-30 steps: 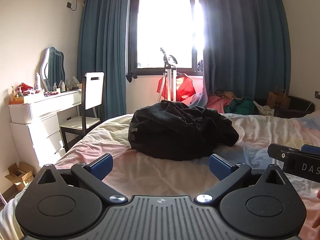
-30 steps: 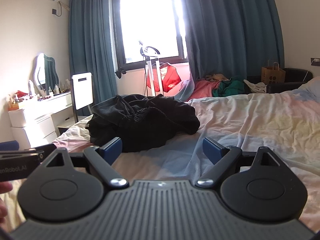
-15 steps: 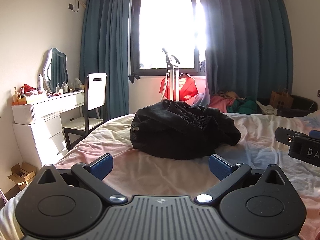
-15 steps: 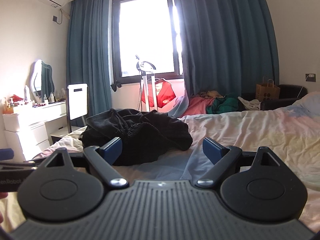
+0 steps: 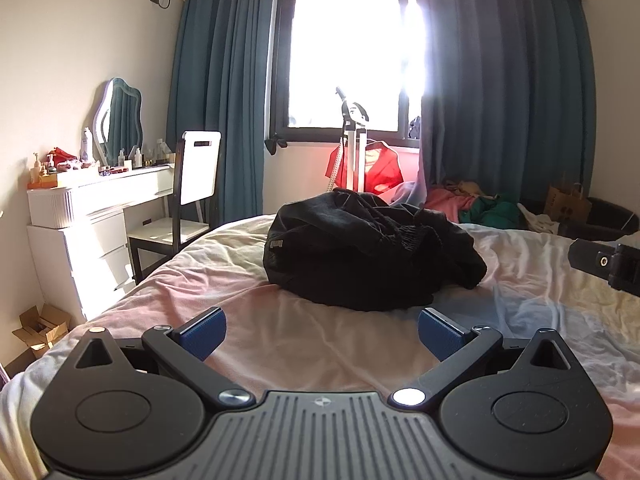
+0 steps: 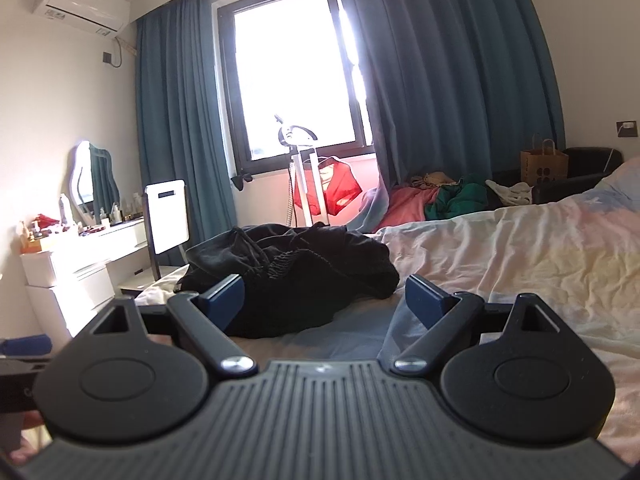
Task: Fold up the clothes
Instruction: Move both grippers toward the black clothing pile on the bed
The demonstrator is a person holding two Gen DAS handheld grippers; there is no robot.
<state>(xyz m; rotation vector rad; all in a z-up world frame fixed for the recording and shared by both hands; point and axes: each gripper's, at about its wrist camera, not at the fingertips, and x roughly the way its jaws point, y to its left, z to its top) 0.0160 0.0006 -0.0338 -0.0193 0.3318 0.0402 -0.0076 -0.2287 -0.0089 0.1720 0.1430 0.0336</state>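
Note:
A crumpled black garment (image 5: 368, 256) lies in a heap on the bed (image 5: 280, 344), whose sheet is pale pink and cream. My left gripper (image 5: 320, 330) hovers short of the heap, jaws wide apart with nothing between them. In the right wrist view the same black garment (image 6: 292, 276) sits ahead and to the left. My right gripper (image 6: 324, 300) is open too, and its left blue pad (image 6: 224, 296) stands in front of the heap's near edge; whether it touches I cannot tell. The other gripper's body (image 5: 608, 264) shows at the right edge of the left wrist view.
A white dressing table (image 5: 92, 216) with a mirror and bottles stands left of the bed, with a chair (image 5: 188, 204) beside it. Behind the bed are a garment steamer with a red cloth (image 5: 360, 160), a pile of clothes (image 5: 480, 204), a paper bag (image 5: 568, 200) and blue curtains.
Both wrist views have tilted upward, so the black heap sits lower in the frames and looks a little nearer. Both grippers stay open and empty.

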